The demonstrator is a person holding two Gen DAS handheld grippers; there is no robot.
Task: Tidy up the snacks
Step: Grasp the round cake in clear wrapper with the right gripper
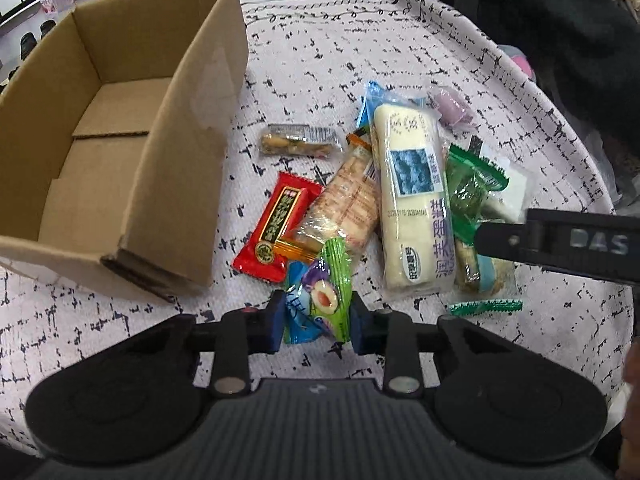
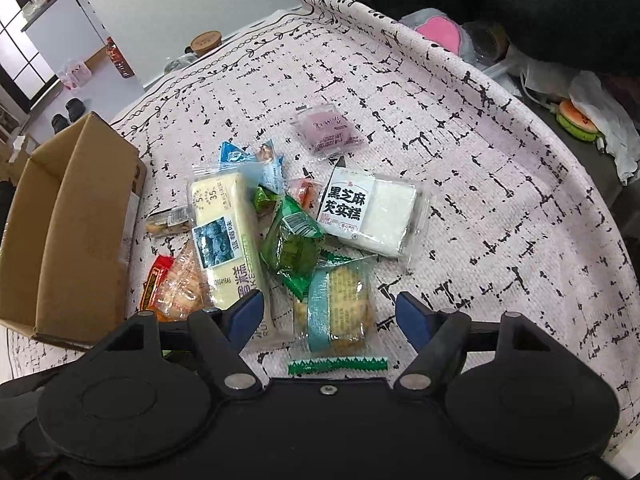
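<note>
At the upper left of the left wrist view the cardboard box (image 1: 120, 128) stands open with nothing in it, on the patterned cloth (image 1: 320, 60). Just right of it, mid-frame, lies the snack pile: a red packet (image 1: 276, 226), a clear pack of crackers (image 1: 348, 208) and the long white cake bar (image 1: 416, 200).

At lower centre the left gripper (image 1: 318, 320) is closed narrow on a small green-and-blue plum candy packet (image 1: 320, 296) — its blue pads press the wrapper from both sides. This should be very light, soft and crinkly, with slick film; I judge a pinch across the middle, over the candy itself, safer than one on the sealed edge.

In the right wrist view the box (image 2: 76, 224) sits at the left edge and the pile at centre. The right gripper (image 2: 330, 312), lower centre, stands wide, with a clear cookie pack with a blue band (image 2: 336, 308) between its pads but not touched. The cookie looks brittle — a gentle hold across its short sides would suit. A torn green strip (image 2: 338, 365) lies just below it, and the black-labelled white cake (image 2: 368, 212) to the upper right.
</note>
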